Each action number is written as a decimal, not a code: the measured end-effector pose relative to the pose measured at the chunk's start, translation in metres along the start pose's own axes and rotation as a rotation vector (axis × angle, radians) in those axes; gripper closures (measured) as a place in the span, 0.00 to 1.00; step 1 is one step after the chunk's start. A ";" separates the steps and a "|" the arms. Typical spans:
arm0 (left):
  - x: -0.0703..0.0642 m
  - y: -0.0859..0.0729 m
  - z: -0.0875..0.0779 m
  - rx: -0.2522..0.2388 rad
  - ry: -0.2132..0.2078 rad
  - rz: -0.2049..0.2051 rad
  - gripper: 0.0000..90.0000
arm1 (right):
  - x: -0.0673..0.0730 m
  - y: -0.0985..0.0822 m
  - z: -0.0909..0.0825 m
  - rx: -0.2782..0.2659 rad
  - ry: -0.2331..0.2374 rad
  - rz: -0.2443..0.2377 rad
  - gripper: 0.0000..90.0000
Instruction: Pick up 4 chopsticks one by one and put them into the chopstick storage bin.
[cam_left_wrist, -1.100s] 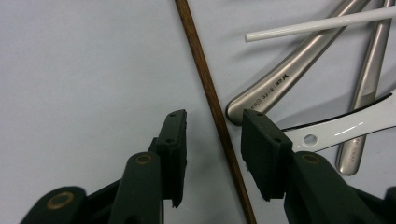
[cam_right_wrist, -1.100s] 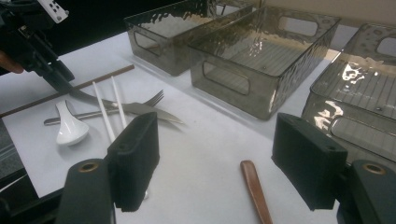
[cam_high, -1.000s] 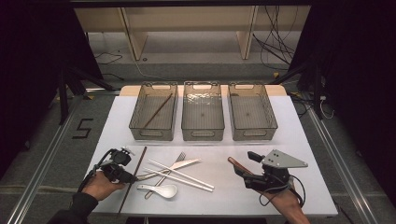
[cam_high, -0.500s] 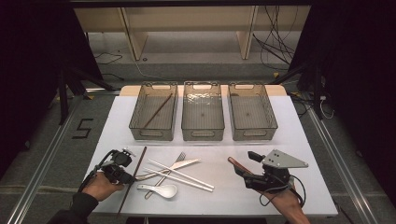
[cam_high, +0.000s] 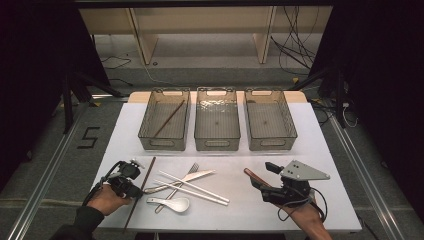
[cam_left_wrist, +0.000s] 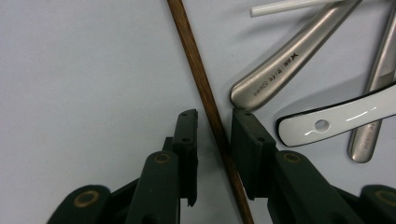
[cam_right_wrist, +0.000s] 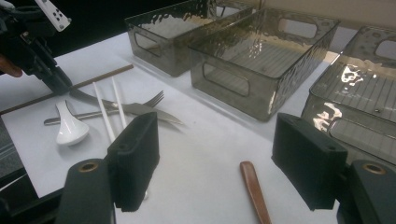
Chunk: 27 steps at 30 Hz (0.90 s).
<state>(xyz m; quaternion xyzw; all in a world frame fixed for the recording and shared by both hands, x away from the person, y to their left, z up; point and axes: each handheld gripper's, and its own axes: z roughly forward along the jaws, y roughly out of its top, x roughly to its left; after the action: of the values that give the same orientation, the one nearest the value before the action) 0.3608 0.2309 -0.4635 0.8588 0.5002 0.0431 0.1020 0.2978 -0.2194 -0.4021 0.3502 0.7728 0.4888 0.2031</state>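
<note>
White table (cam_high: 320, 150), three grey bins (cam_high: 217, 125), cutlery (cam_high: 187, 185) beside brown chopstick (cam_high: 142, 187)

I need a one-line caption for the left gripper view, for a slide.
Left claw straddling a brown chopstick on the white table, beside metal cutlery and a white spoon handle.

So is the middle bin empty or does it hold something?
Empty: in the high view the middle bin shows only its bare ribbed floor, while the left bin holds one brown chopstick.
</note>
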 end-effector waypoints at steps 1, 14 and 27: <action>0.000 0.000 0.000 0.001 0.005 0.001 0.81 | 0.000 0.000 0.000 0.001 0.000 -0.001 0.36; 0.013 -0.001 -0.001 -0.001 -0.024 -0.059 0.93 | 0.000 0.000 0.000 0.002 -0.002 -0.002 0.36; 0.016 0.000 -0.006 -0.028 -0.035 -0.058 0.94 | 0.000 0.000 0.000 0.004 -0.002 -0.003 0.36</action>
<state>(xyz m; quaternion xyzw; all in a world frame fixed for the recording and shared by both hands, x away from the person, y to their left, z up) 0.3674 0.2452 -0.4579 0.8432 0.5223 0.0320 0.1237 0.2976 -0.2192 -0.4019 0.3498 0.7741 0.4867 0.2038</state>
